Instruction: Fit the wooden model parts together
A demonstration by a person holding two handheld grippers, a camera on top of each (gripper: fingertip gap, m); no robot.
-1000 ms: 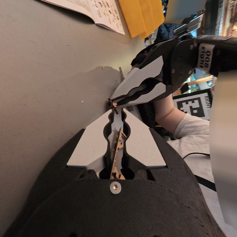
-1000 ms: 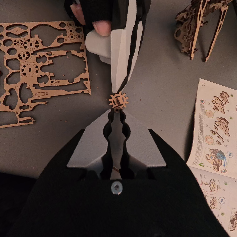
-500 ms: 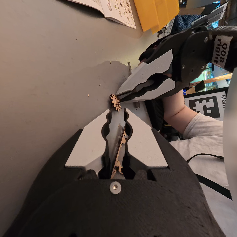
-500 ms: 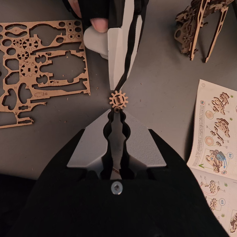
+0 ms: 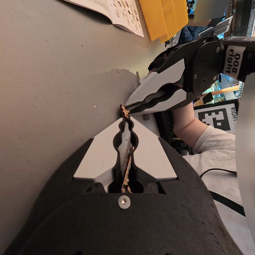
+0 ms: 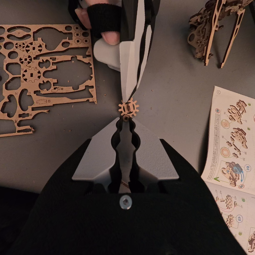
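A small wooden gear [image 6: 129,107] hangs just above the grey table between the two gripper tips. My left gripper [image 6: 128,98] comes in from the top of the right wrist view and is shut on the gear's upper edge. In its own view the left gripper [image 5: 125,119] pinches the gear [image 5: 124,111] edge-on. My right gripper [image 6: 125,118] is shut on a small round wooden piece [image 6: 125,118] with a square hole, held against the gear's lower edge. In the left wrist view the right gripper [image 5: 128,109] meets the gear from the right.
A punched-out wooden parts sheet [image 6: 45,77] lies left. A part-built wooden model [image 6: 211,31] stands at the back right. An open instruction booklet [image 6: 233,138] lies right, with a yellow folder [image 5: 164,16] beyond it. A person's arm [image 5: 184,124] is behind the right gripper. Less than 4 cm separates the two grippers' tips. The yellow folder [image 5: 164,16] is about equally far from each gripper, around 30 centimeters.
The gear has turned slightly between the two tips. Both grippers stay shut and tip to tip. The hand on the left gripper has shifted its hold.
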